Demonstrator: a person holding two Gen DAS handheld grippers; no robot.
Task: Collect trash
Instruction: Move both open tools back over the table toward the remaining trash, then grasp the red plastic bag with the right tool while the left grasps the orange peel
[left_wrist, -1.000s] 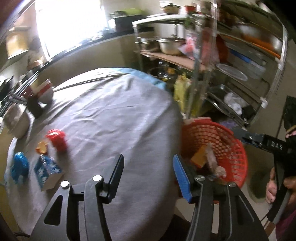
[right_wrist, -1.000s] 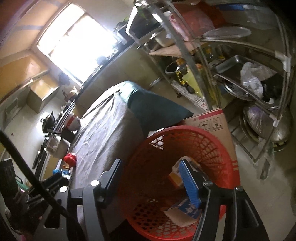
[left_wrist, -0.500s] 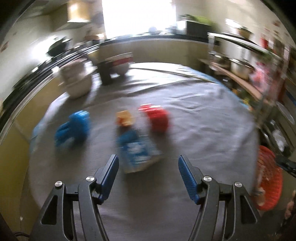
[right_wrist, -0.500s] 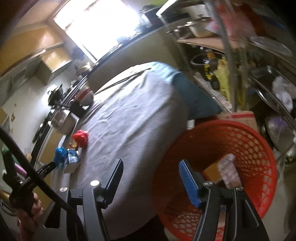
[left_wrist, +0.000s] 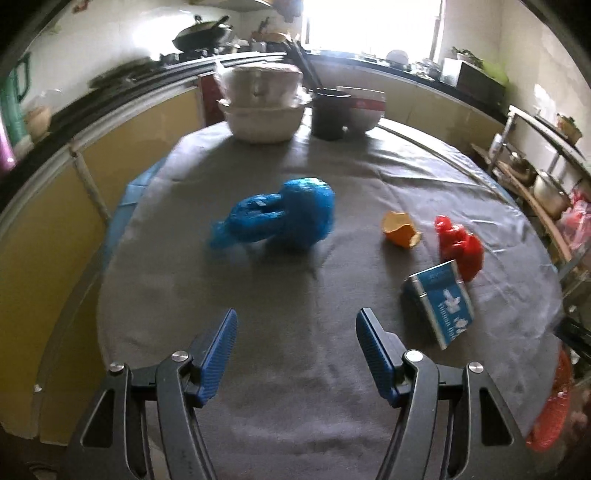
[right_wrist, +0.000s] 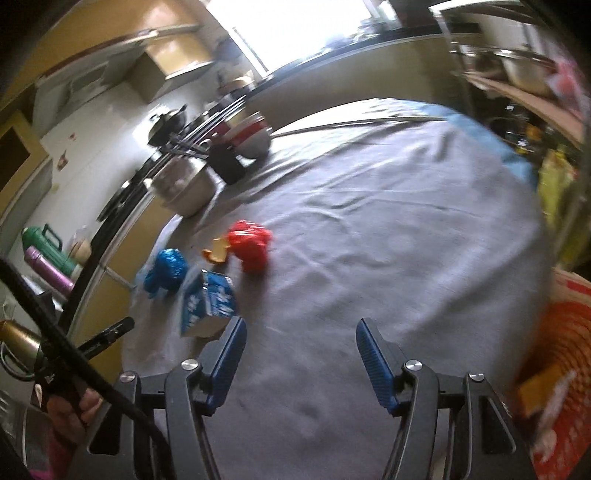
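Note:
On the round grey-clothed table (left_wrist: 295, 369) lie a crumpled blue plastic bag (left_wrist: 280, 216), an orange peel (left_wrist: 400, 229), a crumpled red plastic bag (left_wrist: 460, 246) and a blue-and-white carton (left_wrist: 439, 301). My left gripper (left_wrist: 297, 332) is open and empty, above the cloth, short of the blue bag. My right gripper (right_wrist: 299, 343) is open and empty over the table; the carton (right_wrist: 208, 302) lies just left of its left finger, with the red bag (right_wrist: 251, 245), peel (right_wrist: 218, 251) and blue bag (right_wrist: 166, 269) beyond. The orange trash basket (right_wrist: 565, 369) sits at the right edge.
Stacked white bowls (left_wrist: 264, 107), a dark cup (left_wrist: 328, 114) and a red-and-white bowl (left_wrist: 364, 109) stand at the table's far side. A metal shelf rack with pots (left_wrist: 546, 177) is to the right. The basket edge (left_wrist: 554, 413) shows low right beside the table.
Both grippers swung left from the orange basket toward the trash on the table. The left one now faces the blue bag; the right one has left the basket and hangs over the cloth.

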